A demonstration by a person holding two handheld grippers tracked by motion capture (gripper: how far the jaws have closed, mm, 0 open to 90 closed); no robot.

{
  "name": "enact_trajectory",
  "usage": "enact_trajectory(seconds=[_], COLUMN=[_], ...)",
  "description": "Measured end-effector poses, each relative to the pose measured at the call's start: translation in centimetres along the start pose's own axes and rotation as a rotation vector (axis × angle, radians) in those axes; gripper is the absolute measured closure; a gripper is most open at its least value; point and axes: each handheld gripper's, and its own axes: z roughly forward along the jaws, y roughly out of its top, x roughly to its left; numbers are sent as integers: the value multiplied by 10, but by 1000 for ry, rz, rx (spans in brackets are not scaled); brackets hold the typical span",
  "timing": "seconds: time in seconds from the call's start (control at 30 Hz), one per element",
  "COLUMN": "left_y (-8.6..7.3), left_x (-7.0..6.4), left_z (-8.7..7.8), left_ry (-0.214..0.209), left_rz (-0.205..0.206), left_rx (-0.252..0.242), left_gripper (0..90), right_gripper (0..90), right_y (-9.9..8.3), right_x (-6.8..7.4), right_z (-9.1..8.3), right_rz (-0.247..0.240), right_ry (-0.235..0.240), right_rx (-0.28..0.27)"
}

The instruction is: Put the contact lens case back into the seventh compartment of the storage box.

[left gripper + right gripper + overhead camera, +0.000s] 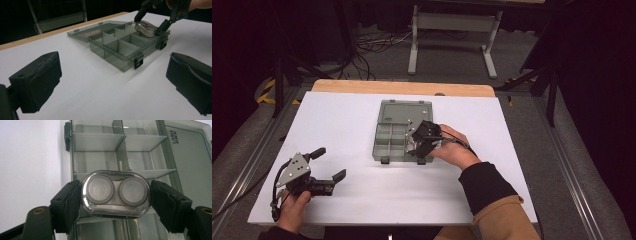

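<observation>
Nearest the person, the left tool point(328, 165) rests low on the white bench point(337, 130), held by the left hand point(292, 209) near the front left corner. Its jaws stand wide apart with nothing between them, pointing across the bench toward the box.

Farther in, near the middle of the bench, the right hand point(454, 150) holds the right tool point(115, 197) over a grey see-through box point(398, 135) with dividers. The jaws are closed on the two ends of a small clear oval case point(115, 193) that has two round cups side by side. In the left gripper view the oval case point(145, 28) hangs just above the compartments on the box's right side, close to the right-hand latch point(163, 44).

Beyond that, the box's lid point(405, 109) lies open and flat on the bench, toward the far edge. Past the bench, a white metal frame point(452, 30) stands on the floor.
</observation>
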Motion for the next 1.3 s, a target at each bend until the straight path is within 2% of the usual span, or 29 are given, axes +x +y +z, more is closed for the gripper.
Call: enact_trajectory(seconds=[0.93,1.3], left_y=[0,0], left_x=[0,0], left_z=[0,0], left_ry=[-1,1], left_rz=[-2,0], left_rx=[-4,-3], left_gripper=[9,9], right_gripper=[264,215], right_y=[0,-1], right_x=[-1,-2], right_z=[4,2], right_rz=[0,12], right_ry=[9,18], right_rx=[1,-23])
